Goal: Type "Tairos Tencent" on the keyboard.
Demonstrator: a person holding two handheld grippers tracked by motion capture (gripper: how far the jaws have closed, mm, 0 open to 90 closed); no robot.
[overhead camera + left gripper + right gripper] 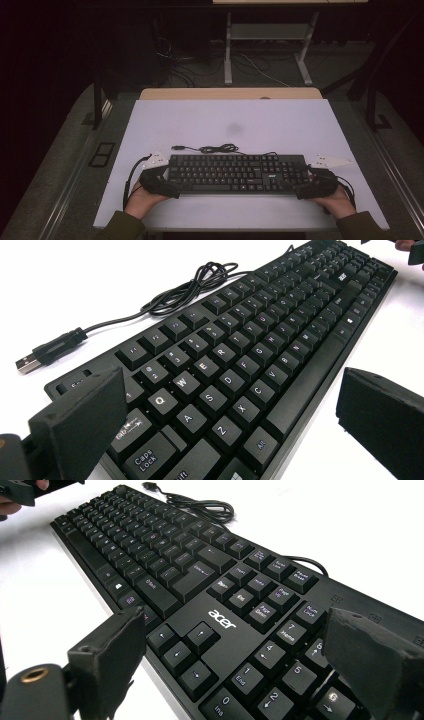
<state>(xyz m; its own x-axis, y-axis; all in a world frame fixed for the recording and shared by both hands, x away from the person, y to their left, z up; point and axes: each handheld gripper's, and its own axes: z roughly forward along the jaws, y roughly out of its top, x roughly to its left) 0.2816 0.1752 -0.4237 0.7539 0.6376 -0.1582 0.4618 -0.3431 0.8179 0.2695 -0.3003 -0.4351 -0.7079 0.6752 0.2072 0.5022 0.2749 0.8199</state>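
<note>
A black keyboard (237,173) lies flat on the white table (230,125), with a gripper at each of its short ends. The left gripper (160,184) has its jaws apart and straddles the keyboard's left end: in the left gripper view one jaw stands over the far corner by the Tab and Caps Lock keys, the other stands off the near edge above the table, and the board runs away between them; whether either pad touches the board cannot be told. The right gripper (312,189) also has its jaws apart, set across the number-pad end: in the right gripper view one jaw sits beside the near edge by the arrow keys and the other over the far part of the number pad, with the keys between them. The cable (220,148) lies coiled on the table beyond the far jaws, just behind the board, its plug (27,364) resting free. Both hands, left (141,199) and right (336,201), come in low from the near edge, forearms angled inward, and hold the grippers roughly level, pointing along the board.
</note>
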